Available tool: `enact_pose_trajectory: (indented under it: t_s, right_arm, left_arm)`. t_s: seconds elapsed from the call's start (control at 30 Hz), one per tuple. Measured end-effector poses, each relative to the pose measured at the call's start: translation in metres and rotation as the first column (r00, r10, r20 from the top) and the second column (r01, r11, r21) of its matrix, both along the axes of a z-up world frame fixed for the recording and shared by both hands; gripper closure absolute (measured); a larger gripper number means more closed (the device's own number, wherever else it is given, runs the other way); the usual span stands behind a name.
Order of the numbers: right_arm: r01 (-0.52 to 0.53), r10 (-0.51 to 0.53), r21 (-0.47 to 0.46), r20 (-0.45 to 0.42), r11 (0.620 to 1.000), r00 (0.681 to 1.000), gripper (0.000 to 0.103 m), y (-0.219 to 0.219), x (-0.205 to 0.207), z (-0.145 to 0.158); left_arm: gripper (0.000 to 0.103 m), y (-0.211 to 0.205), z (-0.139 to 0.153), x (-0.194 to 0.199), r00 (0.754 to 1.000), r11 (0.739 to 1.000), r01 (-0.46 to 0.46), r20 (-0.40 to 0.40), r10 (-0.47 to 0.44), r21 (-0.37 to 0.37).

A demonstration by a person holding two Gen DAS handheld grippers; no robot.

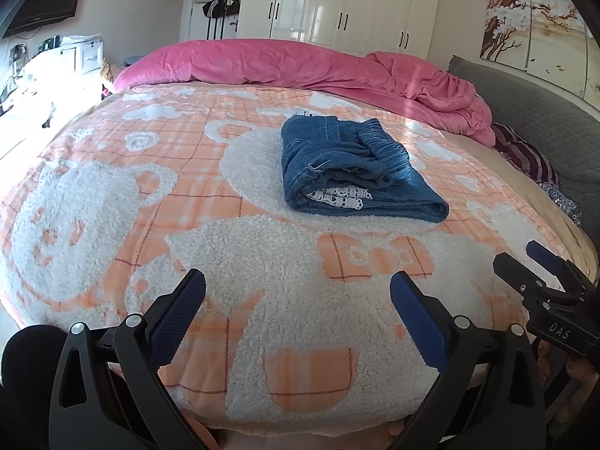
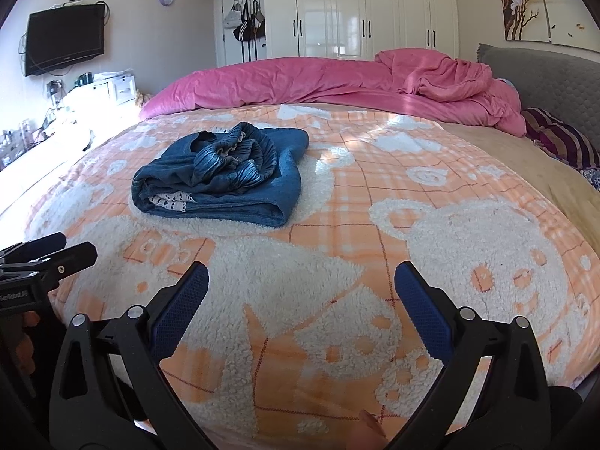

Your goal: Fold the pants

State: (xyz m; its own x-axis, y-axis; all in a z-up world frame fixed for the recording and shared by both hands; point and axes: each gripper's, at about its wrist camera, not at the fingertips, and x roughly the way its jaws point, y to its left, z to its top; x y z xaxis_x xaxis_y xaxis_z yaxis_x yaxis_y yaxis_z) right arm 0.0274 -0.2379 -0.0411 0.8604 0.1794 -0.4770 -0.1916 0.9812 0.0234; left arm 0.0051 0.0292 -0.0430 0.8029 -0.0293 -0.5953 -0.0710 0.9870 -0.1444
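Note:
Blue denim pants (image 1: pixel 356 170) lie folded in a compact bundle on the orange-and-white fleece blanket (image 1: pixel 232 247), elastic waistband on top and white patterned lining showing at the near edge. They also show in the right wrist view (image 2: pixel 225 182). My left gripper (image 1: pixel 298 300) is open and empty, low over the blanket, well short of the pants. My right gripper (image 2: pixel 302 292) is open and empty, to the right of the pants and nearer the bed's front edge. Each gripper shows at the edge of the other's view: the right gripper (image 1: pixel 525 258), the left gripper (image 2: pixel 56 247).
A crumpled pink duvet (image 1: pixel 300 63) lies along the far side of the bed. A striped pillow (image 1: pixel 525 153) and grey headboard (image 1: pixel 543 112) are at the right. White wardrobes (image 2: pixel 367 7) stand behind; a wall TV (image 2: pixel 63 37) and dresser at the left.

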Motion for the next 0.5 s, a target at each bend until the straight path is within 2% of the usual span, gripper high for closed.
enact_pose_trajectory:
  t_s: [0.5]
  right_arm:
    - [0.003, -0.003, -0.002, -0.005, 1.0, 1.0, 0.009, -0.0002, 0.0008, -0.0022]
  left_arm:
    - [0.005, 0.0004, -0.0004, 0.002, 1.0, 1.0, -0.018, -0.017, 0.018, 0.01]
